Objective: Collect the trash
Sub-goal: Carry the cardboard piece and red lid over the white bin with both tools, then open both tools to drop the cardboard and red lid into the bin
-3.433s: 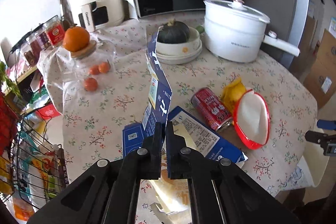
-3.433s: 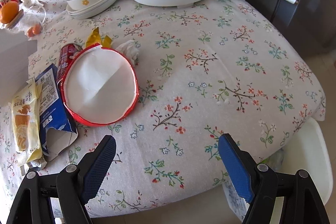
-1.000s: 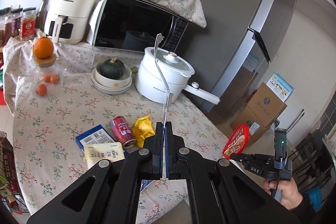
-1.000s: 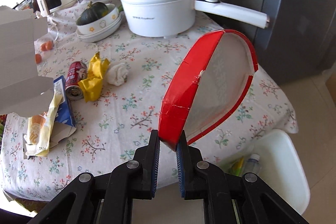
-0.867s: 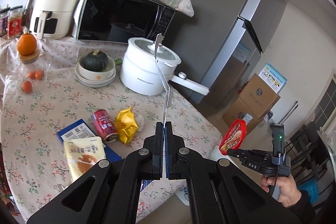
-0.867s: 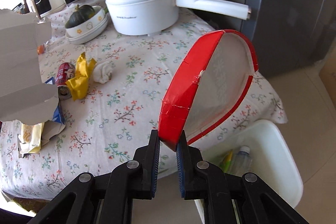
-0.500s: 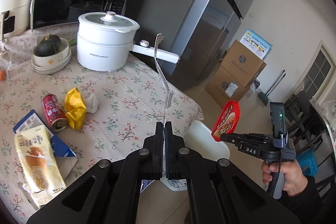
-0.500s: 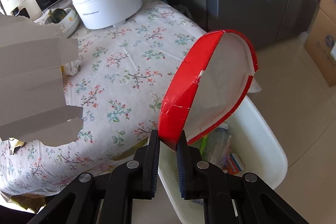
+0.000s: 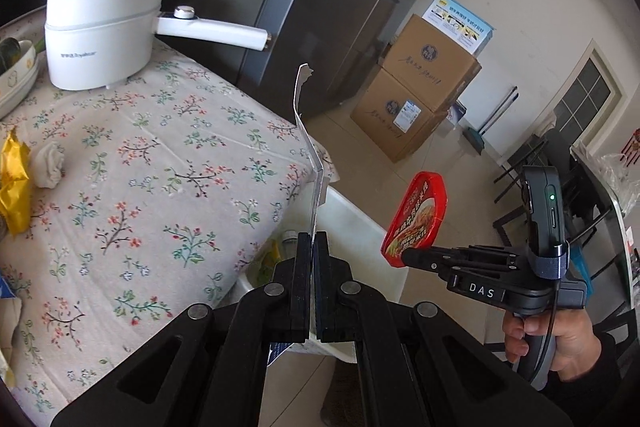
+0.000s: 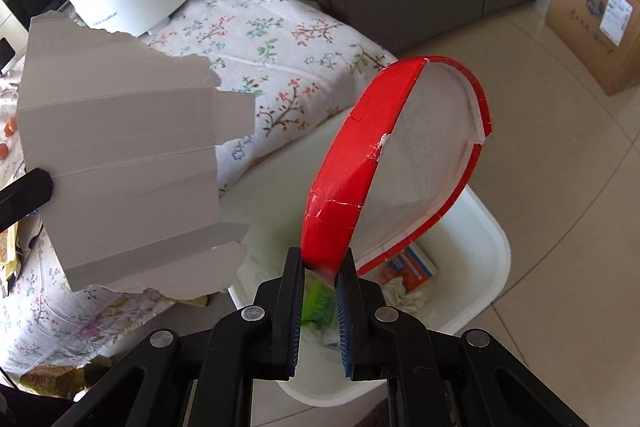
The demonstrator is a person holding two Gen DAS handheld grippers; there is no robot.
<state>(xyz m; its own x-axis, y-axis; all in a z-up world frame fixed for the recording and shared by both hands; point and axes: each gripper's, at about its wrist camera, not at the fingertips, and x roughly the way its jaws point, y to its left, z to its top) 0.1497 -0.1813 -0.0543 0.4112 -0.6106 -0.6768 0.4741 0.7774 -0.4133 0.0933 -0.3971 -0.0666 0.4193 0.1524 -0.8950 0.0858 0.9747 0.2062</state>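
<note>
Left gripper (image 9: 313, 247): its two fingers are being pressed tight on the bottom edge of a torn piece of cardboard (image 10: 124, 163), which is being held up on its edge.

Cardboard place: the piece is being held over the edge of the table (image 9: 132, 195), just above the white bin (image 10: 486, 267) on the floor.

Right gripper (image 10: 320, 277): its fingers are being squeezed on the red rim of a red paper bowl (image 10: 400, 163), seen in the right wrist view.

Bowl place: the bowl is being held tilted up on its side, right over the open bin. Its white inside is being shown to the right wrist camera, and its printed red outside to the left one.

Hand (image 9: 560, 337): the right gripper's handle is being held by a hand in a dark sleeve.

Bin: some trash is lying inside already, such as a small printed packet (image 10: 408, 267), a crumpled white tissue (image 10: 402, 293) and something green that may be a wrapper; it is partly hidden behind the fingers.

Table: a flowery cloth is spread over it. A white pot (image 9: 102, 27) with a long handle, a yellow wrapper (image 9: 14, 179) and a white wad of tissue (image 9: 48, 167) are resting on it.
</note>
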